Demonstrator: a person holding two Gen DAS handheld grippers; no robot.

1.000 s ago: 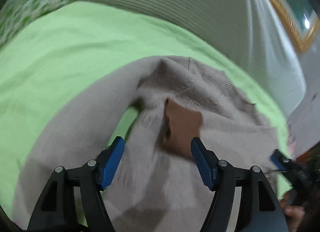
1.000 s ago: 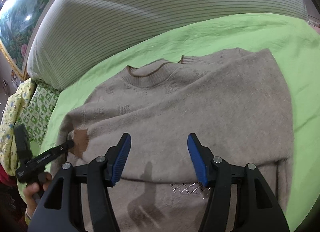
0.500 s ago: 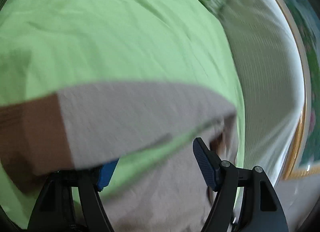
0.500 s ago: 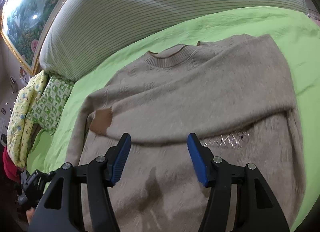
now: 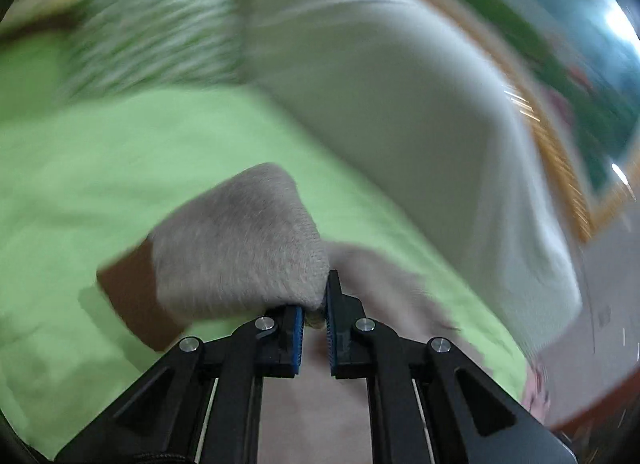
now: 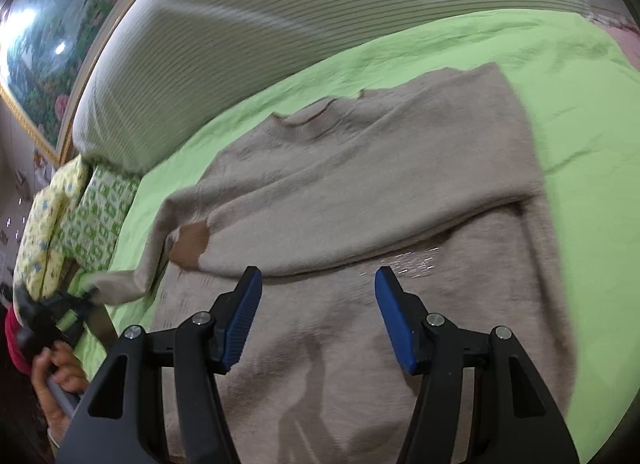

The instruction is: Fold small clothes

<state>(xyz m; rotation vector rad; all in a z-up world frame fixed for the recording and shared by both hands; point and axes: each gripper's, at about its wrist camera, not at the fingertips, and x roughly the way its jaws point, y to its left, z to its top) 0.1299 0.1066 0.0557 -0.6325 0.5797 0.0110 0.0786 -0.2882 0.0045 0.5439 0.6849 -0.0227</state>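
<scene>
A beige knit sweater [image 6: 360, 192] lies flat on a green sheet [image 6: 540, 76], its right sleeve folded across the chest with the brown cuff [image 6: 191, 239] at the left. My left gripper [image 5: 314, 318] is shut on the other sleeve [image 5: 240, 248], whose brown cuff [image 5: 132, 292] hangs left of the fingers. In the right wrist view the left gripper [image 6: 60, 306] holds that sleeve at the sweater's left edge. My right gripper [image 6: 318, 316] is open and empty above the sweater's lower body.
A striped grey-white pillow [image 6: 280, 32] lies behind the sweater. Yellow and green patterned cushions [image 6: 80, 216] are stacked at the far left. A framed painting [image 6: 52, 36] hangs beyond the pillow. The green sheet extends to the right of the sweater.
My left gripper went from open to shut on the left sleeve and swung fast. The right gripper stayed open and drew back a little over the sweater's lower body.
</scene>
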